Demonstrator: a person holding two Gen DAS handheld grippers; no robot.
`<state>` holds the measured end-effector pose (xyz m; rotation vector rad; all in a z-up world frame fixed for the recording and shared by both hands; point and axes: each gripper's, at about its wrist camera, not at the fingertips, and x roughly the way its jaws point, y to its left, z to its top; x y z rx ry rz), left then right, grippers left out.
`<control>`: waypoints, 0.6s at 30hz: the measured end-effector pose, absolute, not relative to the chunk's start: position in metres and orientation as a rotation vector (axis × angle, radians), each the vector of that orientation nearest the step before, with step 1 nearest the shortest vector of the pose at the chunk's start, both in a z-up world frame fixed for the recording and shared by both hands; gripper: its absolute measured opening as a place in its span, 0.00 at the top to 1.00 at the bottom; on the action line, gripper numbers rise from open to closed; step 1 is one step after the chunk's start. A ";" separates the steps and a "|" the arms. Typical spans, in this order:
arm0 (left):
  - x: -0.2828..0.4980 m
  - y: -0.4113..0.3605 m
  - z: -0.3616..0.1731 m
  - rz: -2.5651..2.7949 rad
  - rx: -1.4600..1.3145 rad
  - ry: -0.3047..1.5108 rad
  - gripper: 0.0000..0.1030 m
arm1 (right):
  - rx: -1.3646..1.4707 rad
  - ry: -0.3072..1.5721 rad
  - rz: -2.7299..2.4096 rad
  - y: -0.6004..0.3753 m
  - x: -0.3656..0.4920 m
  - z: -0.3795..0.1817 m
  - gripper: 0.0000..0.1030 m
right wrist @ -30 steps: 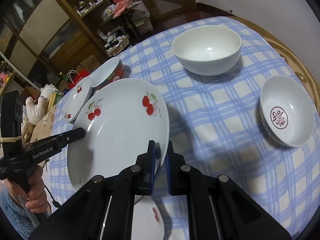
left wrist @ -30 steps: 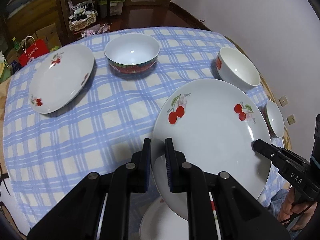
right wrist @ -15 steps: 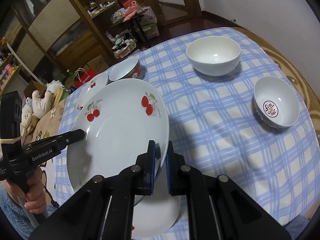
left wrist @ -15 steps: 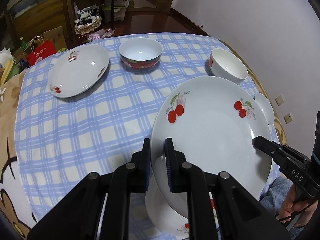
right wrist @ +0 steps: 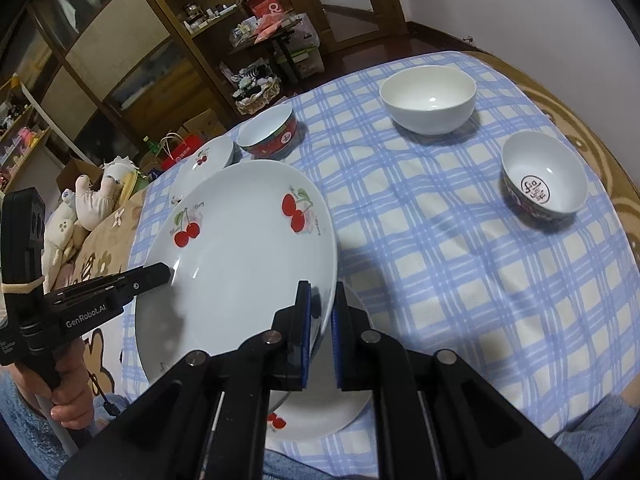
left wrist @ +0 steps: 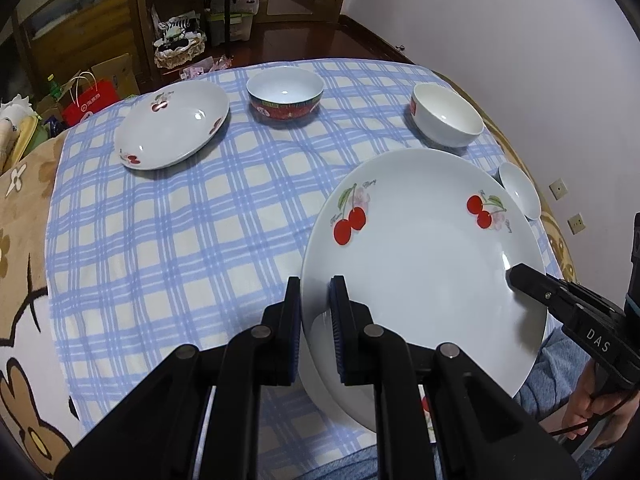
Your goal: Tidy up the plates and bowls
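Note:
A large white cherry plate (left wrist: 424, 256) (right wrist: 240, 268) hangs in the air above the table's near edge. My left gripper (left wrist: 316, 292) is shut on its left rim. My right gripper (right wrist: 320, 300) is shut on its right rim. A second cherry plate (right wrist: 320, 408) lies on the cloth under the held one. A third cherry plate (left wrist: 172, 124) lies at the far left. A red-banded bowl (left wrist: 285, 96), a plain white bowl (left wrist: 447, 120) (right wrist: 428, 98) and a small bowl with a red mark inside (right wrist: 544, 180) stand further back.
The table has a blue checked cloth (left wrist: 192, 220). A brown patterned blanket (left wrist: 20, 208) with stuffed toys (right wrist: 92, 200) lies to the left. Shelves (right wrist: 120, 40) and a red bag (left wrist: 92, 100) stand beyond the table. A white wall (left wrist: 500, 40) is at the right.
Both grippers have lifted the held plate higher and drawn it back toward me. The table's dishes look smaller and further away. The plate underneath shows more.

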<state>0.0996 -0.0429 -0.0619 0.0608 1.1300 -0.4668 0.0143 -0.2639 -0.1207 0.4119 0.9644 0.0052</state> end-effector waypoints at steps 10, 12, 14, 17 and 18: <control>0.077 -0.031 -0.065 -0.451 0.050 1.122 0.87 | 0.391 0.959 0.018 -0.253 -0.002 -0.121 0.90; 0.074 -0.028 -0.066 -0.447 0.044 1.121 0.87 | 0.386 0.958 0.021 -0.251 -0.004 -0.122 0.90; 0.071 -0.026 -0.067 -0.441 0.039 1.121 0.87 | 0.372 0.958 0.025 -0.248 -0.005 -0.122 0.90; 0.070 -0.024 -0.071 -0.439 0.031 1.126 0.87 | 0.364 0.967 0.029 -0.246 -0.006 -0.125 0.90; 0.070 -0.024 -0.073 -0.441 0.030 1.129 0.87 | 0.365 0.970 0.028 -0.246 -0.006 -0.127 0.90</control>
